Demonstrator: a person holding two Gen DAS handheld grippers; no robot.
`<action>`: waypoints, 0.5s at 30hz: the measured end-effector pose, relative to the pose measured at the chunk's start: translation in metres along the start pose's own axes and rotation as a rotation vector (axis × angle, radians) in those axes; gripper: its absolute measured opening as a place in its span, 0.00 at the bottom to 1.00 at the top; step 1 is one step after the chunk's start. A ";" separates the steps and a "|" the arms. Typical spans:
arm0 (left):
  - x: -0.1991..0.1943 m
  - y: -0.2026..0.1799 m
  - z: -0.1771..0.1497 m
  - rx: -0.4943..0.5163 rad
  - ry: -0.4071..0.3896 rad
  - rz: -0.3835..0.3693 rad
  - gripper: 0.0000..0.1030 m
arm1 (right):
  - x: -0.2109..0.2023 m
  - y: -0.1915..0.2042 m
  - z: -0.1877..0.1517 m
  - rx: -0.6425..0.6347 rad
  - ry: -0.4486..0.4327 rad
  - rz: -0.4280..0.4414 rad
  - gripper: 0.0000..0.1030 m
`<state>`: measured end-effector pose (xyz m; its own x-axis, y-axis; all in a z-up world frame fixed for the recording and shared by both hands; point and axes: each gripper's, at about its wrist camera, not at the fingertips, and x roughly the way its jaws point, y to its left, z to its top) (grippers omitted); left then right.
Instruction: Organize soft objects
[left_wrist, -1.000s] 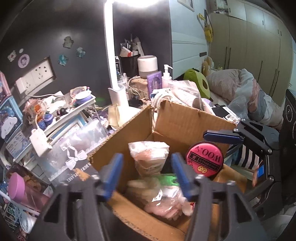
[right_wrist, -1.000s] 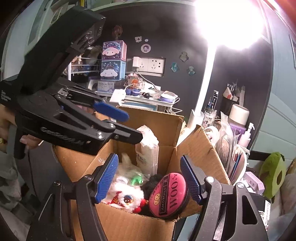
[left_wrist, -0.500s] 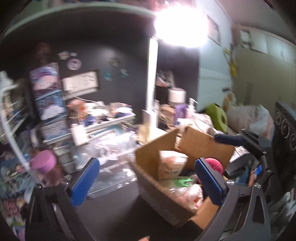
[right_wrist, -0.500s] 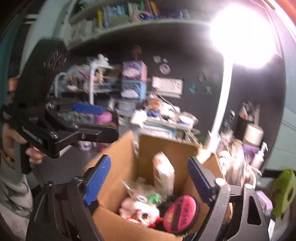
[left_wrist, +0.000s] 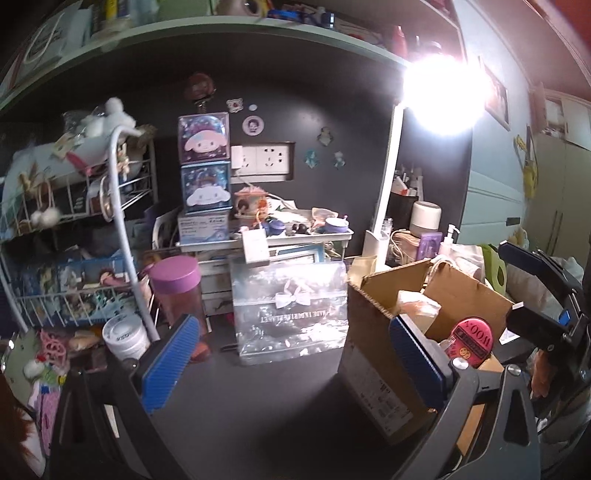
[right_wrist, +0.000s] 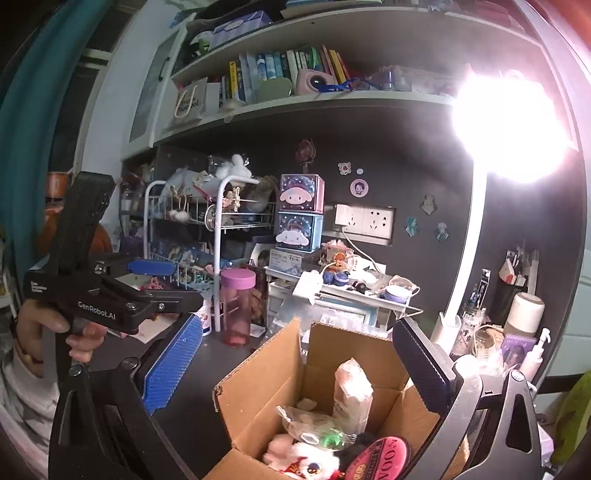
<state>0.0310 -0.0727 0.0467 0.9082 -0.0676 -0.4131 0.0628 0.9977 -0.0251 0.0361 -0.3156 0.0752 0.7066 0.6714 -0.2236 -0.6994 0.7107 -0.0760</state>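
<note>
- Dark surface (left_wrist: 280, 402): cluttered along the far wall, bare patch near the left claw.
- Wire rack (right_wrist: 218, 236) far left, plush bits and trinkets on its tiers; lit desk lamp (right_wrist: 469, 258) far right.
- Open cardboard box (right_wrist: 266, 373) on the right of the surface, flaps up. Holds the soft objects: white plush toy (right_wrist: 303, 456) at the near side, clear bagged toy with green part (right_wrist: 317, 432) above it, upright wrapped pink pack (right_wrist: 351, 391) toward the far wall, round pink "WOOW" cushion (right_wrist: 384, 458) near right.
- Clear gift bag with bow print (left_wrist: 291, 310) stands left of the box, just beside it.
- Pink-lidded bottle (left_wrist: 179, 295) left of the bag, white tub (left_wrist: 123, 336) near it.
- Left claw (left_wrist: 291, 365): jaws wide, just been opening, nothing between the pads; aimed at the bare surface left of the box. Right pad overlaps the box's edge in view.
- Right claw (right_wrist: 299, 373): jaws wide, just been opening, nothing gripped; sits above the box, contents visible between the pads.
- A hand (right_wrist: 48, 328) grips the left tool's handle, seen from the right wrist view.
</note>
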 end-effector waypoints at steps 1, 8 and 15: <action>0.000 0.001 -0.001 -0.002 0.001 0.003 0.99 | 0.000 0.000 0.000 0.002 0.002 -0.001 1.00; -0.003 0.003 -0.004 0.000 -0.002 0.016 0.99 | -0.001 0.001 -0.002 0.019 0.005 0.001 1.00; -0.003 0.005 -0.004 -0.002 -0.002 0.021 0.99 | -0.001 0.003 -0.002 0.020 0.006 -0.002 1.00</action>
<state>0.0266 -0.0671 0.0440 0.9103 -0.0463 -0.4113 0.0427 0.9989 -0.0180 0.0336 -0.3144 0.0734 0.7073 0.6687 -0.2291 -0.6956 0.7161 -0.0575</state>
